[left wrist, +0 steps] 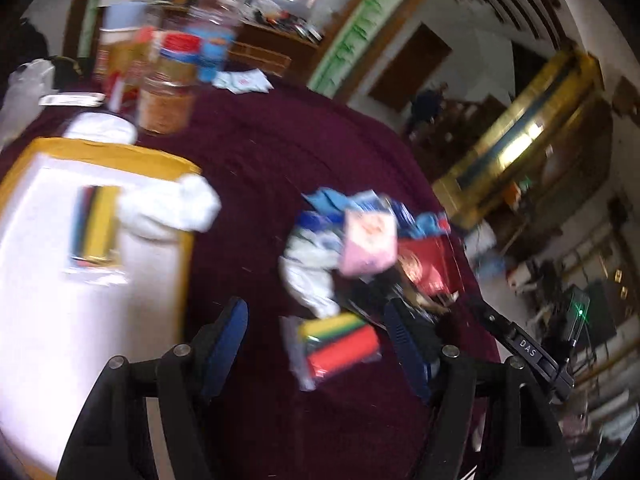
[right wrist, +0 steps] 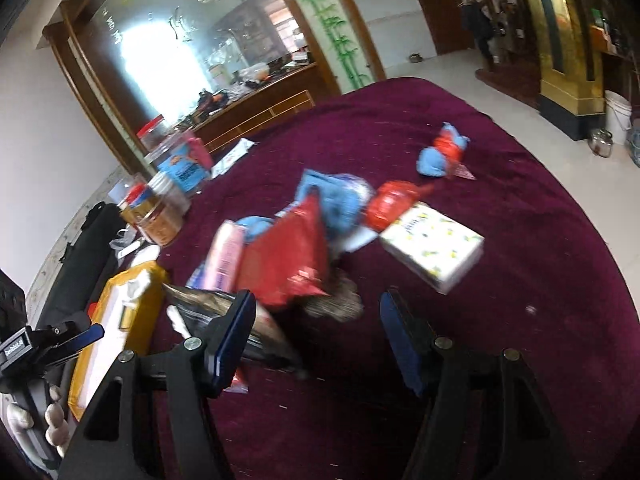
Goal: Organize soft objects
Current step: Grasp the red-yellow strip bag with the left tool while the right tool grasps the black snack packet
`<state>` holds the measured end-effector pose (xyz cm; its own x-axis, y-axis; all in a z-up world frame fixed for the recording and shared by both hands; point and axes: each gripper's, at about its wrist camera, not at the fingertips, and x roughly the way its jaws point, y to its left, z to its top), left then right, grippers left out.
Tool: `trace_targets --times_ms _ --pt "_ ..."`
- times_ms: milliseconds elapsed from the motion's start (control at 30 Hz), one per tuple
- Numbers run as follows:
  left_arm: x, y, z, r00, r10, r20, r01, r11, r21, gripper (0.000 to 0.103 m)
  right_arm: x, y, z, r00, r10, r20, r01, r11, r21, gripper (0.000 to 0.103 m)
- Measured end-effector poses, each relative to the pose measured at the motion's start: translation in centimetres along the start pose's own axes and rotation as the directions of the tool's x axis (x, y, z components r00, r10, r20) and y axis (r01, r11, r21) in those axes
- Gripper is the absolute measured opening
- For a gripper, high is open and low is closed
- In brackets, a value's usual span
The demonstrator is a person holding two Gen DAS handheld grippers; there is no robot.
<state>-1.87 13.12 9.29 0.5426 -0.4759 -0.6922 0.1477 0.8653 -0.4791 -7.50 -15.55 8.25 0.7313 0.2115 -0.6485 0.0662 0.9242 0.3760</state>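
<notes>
We look across a round table draped in a dark maroon cloth (right wrist: 520, 280), in a room with pale floor tiles, a large mirror in a wooden frame and a gold-coloured cabinet at the far side. Both views are blurred.

In the left wrist view, our left gripper (left wrist: 316, 320) hangs above the cloth with its 2 blue-padded fingers spread wide and nothing pressed between them. Beneath the gap lies a clear packet of coloured strips (left wrist: 340, 346), red, green and yellow. Just beyond it sits the heap of soft objects (left wrist: 360, 248): a pink pack, white cloth, blue pieces and a red bag, all jumbled and touching. To the left stands a white box with a yellow rim (left wrist: 120, 152); a white cloth (left wrist: 172, 208) hangs over its near corner, and a second packet of coloured strips (left wrist: 96, 226) lies inside. Behind the box cluster several jars (left wrist: 168, 92) with red lids. At the lower right, the black tip of the other tool is seen.

In the right wrist view, our right gripper (right wrist: 318, 316) also stands open and empty, above the same heap. A red bag (right wrist: 288, 256) and a furry brown item (right wrist: 336, 300) lie nearest it. A white tissue pack with small yellow prints (right wrist: 432, 248) rests just right of the heap, and a blue and red bundle (right wrist: 442, 152) lies well apart, farther back. A hand (right wrist: 52, 420) shows at the lower left edge.
</notes>
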Motion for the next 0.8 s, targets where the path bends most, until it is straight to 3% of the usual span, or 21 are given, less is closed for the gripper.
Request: trace_targets --times_ms 67,133,200,333,433,500,567,667,800 --pt "1.1 -1.1 -0.2 1.0 0.007 -0.019 -0.007 1.0 0.014 0.074 0.1 -0.8 -0.5 1.0 0.022 -0.011 -0.022 1.0 0.019 0.064" --pt "1.8 -1.7 -0.4 1.0 0.01 -0.025 -0.01 1.0 0.002 0.074 0.4 -1.5 -0.6 0.994 0.104 -0.043 -0.101 0.993 0.055 0.064" --pt "2.2 -1.8 -0.4 1.0 0.019 -0.023 -0.02 1.0 -0.015 0.074 1.5 -1.2 -0.3 0.98 0.18 -0.085 -0.174 0.982 0.078 0.065" --pt "2.7 -1.4 -0.8 0.998 0.049 -0.034 -0.05 0.998 -0.029 0.074 4.8 0.4 0.0 0.953 0.246 -0.178 -0.236 0.969 0.078 0.065" --pt "3.2 -1.7 -1.6 0.996 0.064 -0.058 -0.061 0.997 0.043 0.074 6.2 1.9 -1.0 0.91 0.335 -0.242 -0.328 0.942 0.07 0.065" --pt "4.1 -2.7 -2.2 0.991 0.094 -0.09 -0.08 0.986 0.146 0.074 6.1 2.6 -1.6 0.907 0.346 -0.239 -0.349 0.937 0.03 0.065" --pt "5.5 -4.1 -3.0 0.985 0.141 -0.104 -0.107 0.955 0.277 0.074 6.1 2.5 -1.9 0.906 0.351 -0.235 -0.355 0.935 0.027 0.065" --pt "7.8 -6.3 -4.0 0.969 0.219 -0.116 -0.145 0.882 0.448 0.074 6.0 1.7 -1.8 0.906 0.361 -0.221 -0.359 0.932 0.051 0.065" --pt "10.3 -8.3 -4.9 0.952 0.293 -0.092 -0.184 0.785 0.591 0.074 6.0 0.5 -1.4 0.912 0.361 -0.194 -0.35 0.933 0.088 0.065"
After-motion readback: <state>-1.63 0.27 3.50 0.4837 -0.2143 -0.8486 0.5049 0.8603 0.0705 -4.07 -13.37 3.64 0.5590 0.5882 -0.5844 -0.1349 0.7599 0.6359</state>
